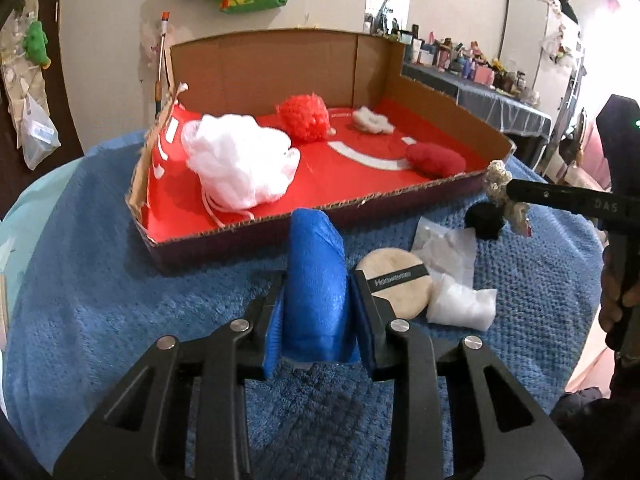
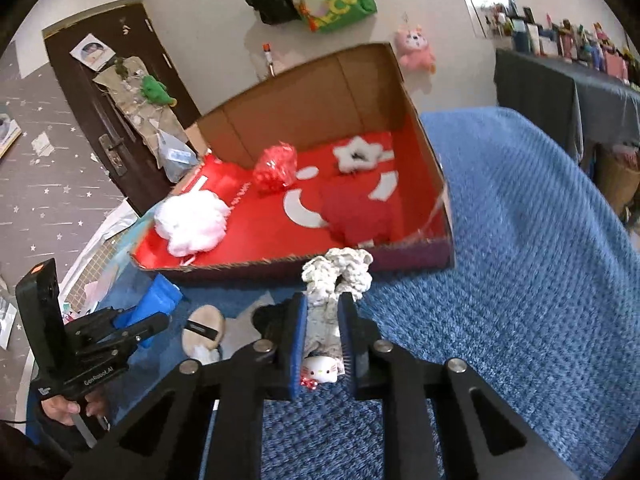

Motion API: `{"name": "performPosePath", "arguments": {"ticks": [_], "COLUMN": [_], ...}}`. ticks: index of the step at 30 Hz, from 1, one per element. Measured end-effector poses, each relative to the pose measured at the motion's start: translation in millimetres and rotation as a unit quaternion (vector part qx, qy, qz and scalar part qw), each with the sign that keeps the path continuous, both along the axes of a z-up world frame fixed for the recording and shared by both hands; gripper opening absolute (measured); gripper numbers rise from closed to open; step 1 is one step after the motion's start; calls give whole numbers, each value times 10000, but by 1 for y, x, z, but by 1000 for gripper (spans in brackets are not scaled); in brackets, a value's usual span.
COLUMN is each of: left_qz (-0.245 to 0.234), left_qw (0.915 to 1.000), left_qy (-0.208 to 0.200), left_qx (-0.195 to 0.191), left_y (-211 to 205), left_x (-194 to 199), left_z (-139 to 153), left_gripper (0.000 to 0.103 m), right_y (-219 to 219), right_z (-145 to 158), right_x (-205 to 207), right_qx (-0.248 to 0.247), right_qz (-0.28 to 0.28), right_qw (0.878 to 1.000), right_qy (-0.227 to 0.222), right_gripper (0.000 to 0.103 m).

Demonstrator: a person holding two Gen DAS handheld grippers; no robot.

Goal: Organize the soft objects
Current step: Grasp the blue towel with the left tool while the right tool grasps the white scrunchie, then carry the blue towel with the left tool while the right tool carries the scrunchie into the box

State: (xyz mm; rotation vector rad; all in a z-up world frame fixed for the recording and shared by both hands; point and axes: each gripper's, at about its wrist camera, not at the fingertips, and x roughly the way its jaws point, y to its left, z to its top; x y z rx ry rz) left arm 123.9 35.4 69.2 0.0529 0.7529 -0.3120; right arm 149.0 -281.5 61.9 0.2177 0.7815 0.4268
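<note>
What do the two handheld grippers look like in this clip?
Both are matte black, with triangular cut-out linkages, silver pivot bolts and blue pads on their fingers. The left gripper carries an upright black module with an orange patch and white "GenRoboAI" lettering on its body; the right gripper shows a green indicator light.

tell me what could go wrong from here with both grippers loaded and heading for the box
1. The left gripper pinches the blue cloth only at its lower part; the tall free end may flop and catch the cardboard box near wall.
2. The right gripper holds a cream scrunchie with a small cat charm dangling below; the charm may snag the wall.
3. The white pouf and red cushion already crowd the front of the box, so drops could land on them.
</note>
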Motion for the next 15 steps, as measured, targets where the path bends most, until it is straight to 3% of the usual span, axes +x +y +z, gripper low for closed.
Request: {"name": "performPosePath", "arguments": {"ticks": [10,15], "left_qz": [-162,-342], "left_qw": [9996,9985], "left_qy": [-40,-142], "left_qx": [-228,-410], "left_y": [-8,-21], "left_x": [0,19], "left_z": [12,30], "left_gripper": [29,29], "right_y": [7,18], "right_z": [7,21], "right_x": [-7,0], "right_qx": [88,134], "right_qz": [170,345], "right_qw": [9998,9990], "right_qy": [-100,-249], "right_gripper": [18,18]}}
